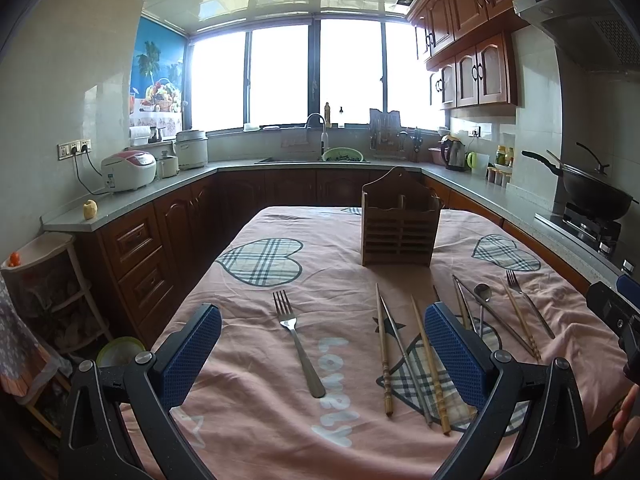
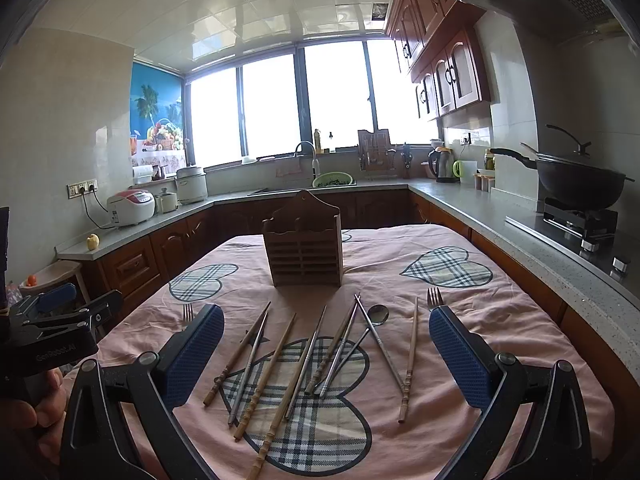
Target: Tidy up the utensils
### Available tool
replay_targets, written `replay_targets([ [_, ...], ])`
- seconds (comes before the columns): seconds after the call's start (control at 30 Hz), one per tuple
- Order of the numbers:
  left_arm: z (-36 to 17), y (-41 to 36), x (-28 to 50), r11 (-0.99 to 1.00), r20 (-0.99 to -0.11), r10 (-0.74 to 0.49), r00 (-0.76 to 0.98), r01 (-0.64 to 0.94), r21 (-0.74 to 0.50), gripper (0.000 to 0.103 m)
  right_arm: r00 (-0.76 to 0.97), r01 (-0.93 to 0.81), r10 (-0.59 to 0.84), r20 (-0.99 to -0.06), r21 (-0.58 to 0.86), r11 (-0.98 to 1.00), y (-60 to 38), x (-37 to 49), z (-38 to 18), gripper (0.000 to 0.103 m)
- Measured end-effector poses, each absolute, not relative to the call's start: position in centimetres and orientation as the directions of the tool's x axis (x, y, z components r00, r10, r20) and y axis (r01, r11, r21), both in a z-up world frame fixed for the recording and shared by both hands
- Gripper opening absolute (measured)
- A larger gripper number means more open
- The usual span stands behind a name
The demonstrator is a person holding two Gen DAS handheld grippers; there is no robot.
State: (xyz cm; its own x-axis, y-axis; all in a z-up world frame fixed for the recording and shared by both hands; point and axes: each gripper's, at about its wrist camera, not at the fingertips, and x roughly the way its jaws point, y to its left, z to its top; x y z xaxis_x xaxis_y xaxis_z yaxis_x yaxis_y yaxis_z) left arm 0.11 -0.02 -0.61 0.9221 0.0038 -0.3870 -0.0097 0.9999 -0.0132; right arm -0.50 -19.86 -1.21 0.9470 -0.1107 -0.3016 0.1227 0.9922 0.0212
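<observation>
A wooden utensil holder (image 1: 400,224) stands upright on the pink tablecloth (image 1: 256,420); it also shows in the right wrist view (image 2: 306,250). A steel fork (image 1: 298,346) lies between my left gripper's open fingers (image 1: 322,354). Several wooden and metal chopsticks (image 2: 280,364) and a spoon (image 2: 376,316) lie between my right gripper's open fingers (image 2: 326,356). A second fork (image 2: 435,300) lies by the right finger, its handle hidden. Both grippers are empty and hover above the table.
Kitchen counters (image 2: 520,216) wrap around the table, with a wok on the stove (image 2: 576,184) to the right, rice cookers (image 1: 128,170) to the left and a sink (image 1: 320,158) under the window. A shelf rack (image 1: 52,300) stands left of the table.
</observation>
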Motion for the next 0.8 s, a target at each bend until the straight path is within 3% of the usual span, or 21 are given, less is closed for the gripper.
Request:
replay_targets([
  [0.8,-0.9,0.0,1.4,1.0,-0.42,-0.005,0.908,-0.005,-0.023,0.102,0.941,0.117,-0.102,-0.322,0.027,0.993,-19.9,0.1,-1.4,0.103],
])
